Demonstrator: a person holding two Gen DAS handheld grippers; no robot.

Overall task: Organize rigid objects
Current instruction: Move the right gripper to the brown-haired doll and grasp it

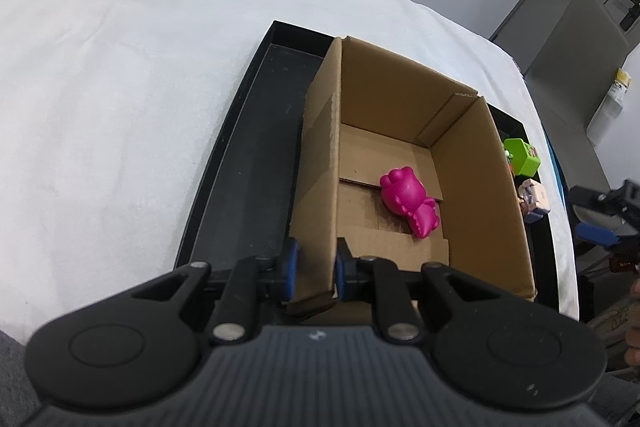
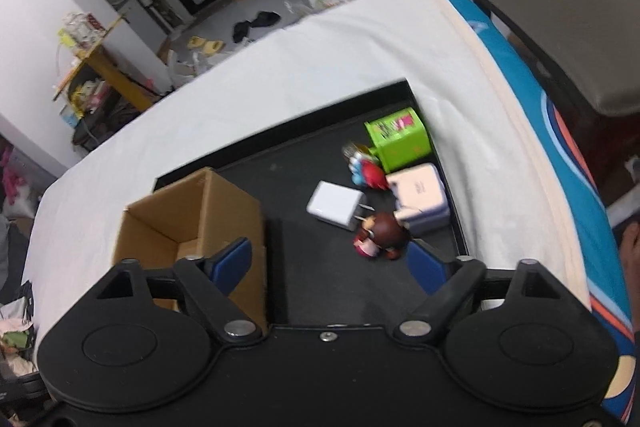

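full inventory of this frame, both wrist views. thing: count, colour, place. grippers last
tray: 1, black, on the white cloth
cardboard box: 1, brown, open-topped, standing in the tray
pink figure: 1, magenta, lying on the box floor
green cube: 1, lime, far corner of the tray
small colourful toy: 1, red and blue, beside the green cube; blurred
charger: 1, white, mid-tray, prongs toward the figurine
pale box: 1, pale lilac, by the tray's right wall
figurine: 1, brown-haired, nearest the right gripper
white cloth: 1, covering the table
chair: 1, grey, beyond the table
left gripper: shut on the box's side wall
right gripper: open, above the tray, holding nothing
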